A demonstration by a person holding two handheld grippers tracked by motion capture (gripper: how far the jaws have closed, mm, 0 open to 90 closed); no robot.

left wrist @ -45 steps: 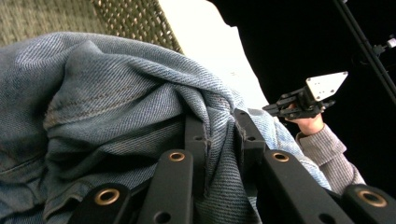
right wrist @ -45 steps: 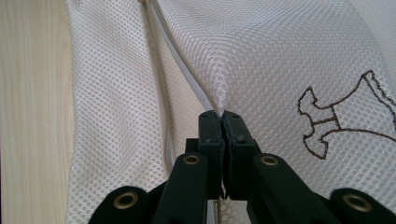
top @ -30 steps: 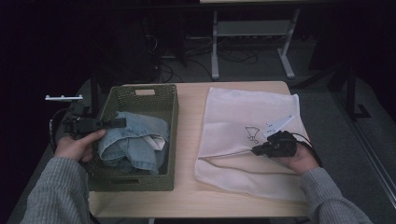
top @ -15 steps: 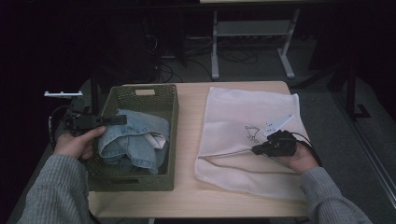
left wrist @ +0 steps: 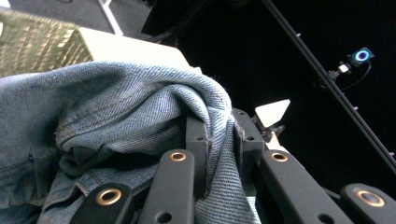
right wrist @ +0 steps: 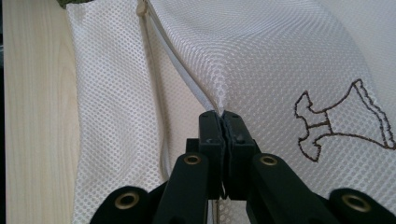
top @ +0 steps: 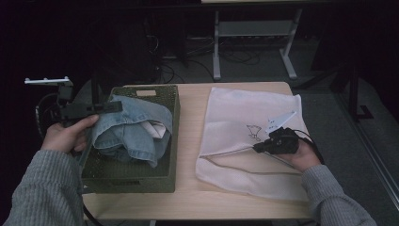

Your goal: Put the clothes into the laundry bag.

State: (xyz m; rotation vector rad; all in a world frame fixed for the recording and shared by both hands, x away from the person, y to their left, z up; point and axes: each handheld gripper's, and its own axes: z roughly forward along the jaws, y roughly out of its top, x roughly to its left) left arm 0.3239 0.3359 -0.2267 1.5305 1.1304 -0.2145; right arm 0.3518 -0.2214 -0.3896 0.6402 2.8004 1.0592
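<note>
High view: the left tool is pinching crumpled blue denim jeans lying in the green woven basket on the wooden tabletop; the right tool is gripping the white mesh laundry bag. Left gripper view: denim is sitting clamped between the jaws. Right gripper view: jaws are clenching the bag's mesh edge.

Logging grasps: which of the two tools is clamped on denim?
The left tool, by the green basket, pinches a fold of jeans; the right tool grips white mesh bag.
</note>
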